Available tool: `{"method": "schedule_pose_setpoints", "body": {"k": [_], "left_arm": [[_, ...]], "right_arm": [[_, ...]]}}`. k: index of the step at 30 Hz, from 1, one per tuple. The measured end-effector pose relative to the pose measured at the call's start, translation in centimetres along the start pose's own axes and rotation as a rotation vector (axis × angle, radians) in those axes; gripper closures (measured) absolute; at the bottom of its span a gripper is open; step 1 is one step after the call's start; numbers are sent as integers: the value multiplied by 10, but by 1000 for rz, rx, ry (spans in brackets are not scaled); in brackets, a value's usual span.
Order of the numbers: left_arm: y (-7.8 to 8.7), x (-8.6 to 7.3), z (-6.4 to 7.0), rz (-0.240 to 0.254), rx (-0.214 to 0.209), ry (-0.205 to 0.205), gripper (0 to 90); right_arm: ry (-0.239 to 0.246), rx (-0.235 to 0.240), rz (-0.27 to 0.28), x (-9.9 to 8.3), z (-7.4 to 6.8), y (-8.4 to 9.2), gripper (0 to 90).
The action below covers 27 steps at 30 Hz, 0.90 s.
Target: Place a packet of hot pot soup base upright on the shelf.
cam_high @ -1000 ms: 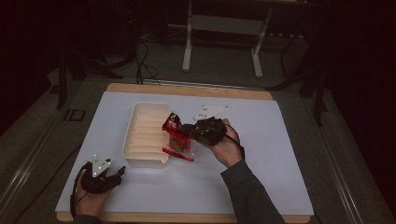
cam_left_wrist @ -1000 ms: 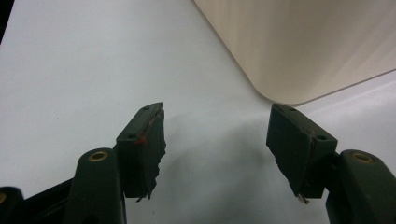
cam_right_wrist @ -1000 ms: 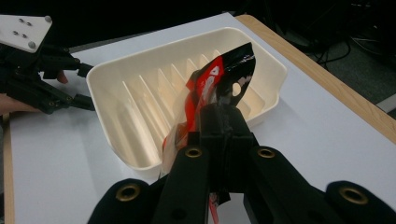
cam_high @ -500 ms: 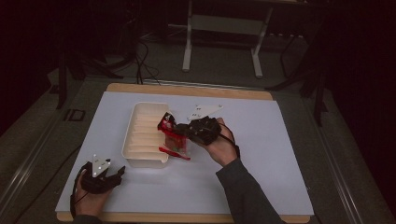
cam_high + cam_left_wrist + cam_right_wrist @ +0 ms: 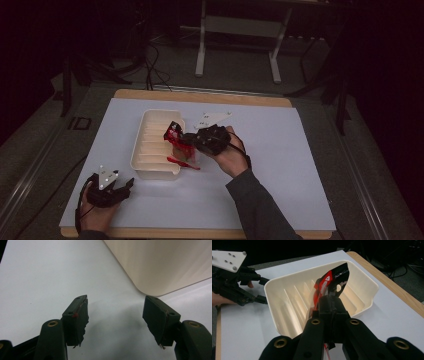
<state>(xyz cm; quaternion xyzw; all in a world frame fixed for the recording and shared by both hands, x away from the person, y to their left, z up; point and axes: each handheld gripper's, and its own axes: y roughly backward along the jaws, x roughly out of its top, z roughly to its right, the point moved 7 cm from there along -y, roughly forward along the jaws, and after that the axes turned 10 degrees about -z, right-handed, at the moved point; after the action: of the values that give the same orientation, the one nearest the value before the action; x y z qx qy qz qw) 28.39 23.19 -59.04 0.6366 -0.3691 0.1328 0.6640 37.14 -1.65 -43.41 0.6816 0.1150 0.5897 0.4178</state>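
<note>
A cream ribbed tray [image 5: 146, 162] stands left of the table's middle. My right gripper [image 5: 181, 138] is shut on a red and black plastic packet [image 5: 174, 132], which it holds over the tray's right rim. In the right gripper view the packet [image 5: 333, 280] sticks up from the shut gripper [image 5: 330, 308], above the tray [image 5: 294, 275]. A red strip [image 5: 183, 163] lies on the table beside the tray. My left gripper [image 5: 127, 186] rests near the front left edge, open. Between its spread jaws [image 5: 115, 315] is bare table, with the tray's corner [image 5: 162, 265] just beyond.
A white sheet [image 5: 280, 165] covers the wooden table [image 5: 210, 96], with free room on its right half. The left gripper [image 5: 235, 282] and its grey plate are visible beyond the tray in the right gripper view. Dark floor, cables and a stand's legs [image 5: 235, 45] lie behind the table.
My right gripper has carried the packet leftward, from beside the tray to over its right rim. The left gripper has stayed in place, open.
</note>
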Motion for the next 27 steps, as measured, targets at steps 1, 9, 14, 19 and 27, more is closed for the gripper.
{"method": "schedule_pose_setpoints", "body": {"k": [1, 9, 14, 19, 27], "left_arm": [[0, 0, 0, 0, 0, 0, 372], [0, 0, 0, 0, 1, 0, 372], [0, 0, 0, 0, 1, -2, 372], [0, 0, 0, 0, 1, -1, 372], [0, 0, 0, 0, 0, 0, 372]], "right_arm": [[0, 0, 0, 0, 0, 0, 894], [2, 6, 2, 2, 0, -4, 894], [6, 13, 7, 3, -1, -7, 894], [11, 18, 14, 4, -3, -11, 894], [17, 37, 30, 9, -6, -16, 894]]}}
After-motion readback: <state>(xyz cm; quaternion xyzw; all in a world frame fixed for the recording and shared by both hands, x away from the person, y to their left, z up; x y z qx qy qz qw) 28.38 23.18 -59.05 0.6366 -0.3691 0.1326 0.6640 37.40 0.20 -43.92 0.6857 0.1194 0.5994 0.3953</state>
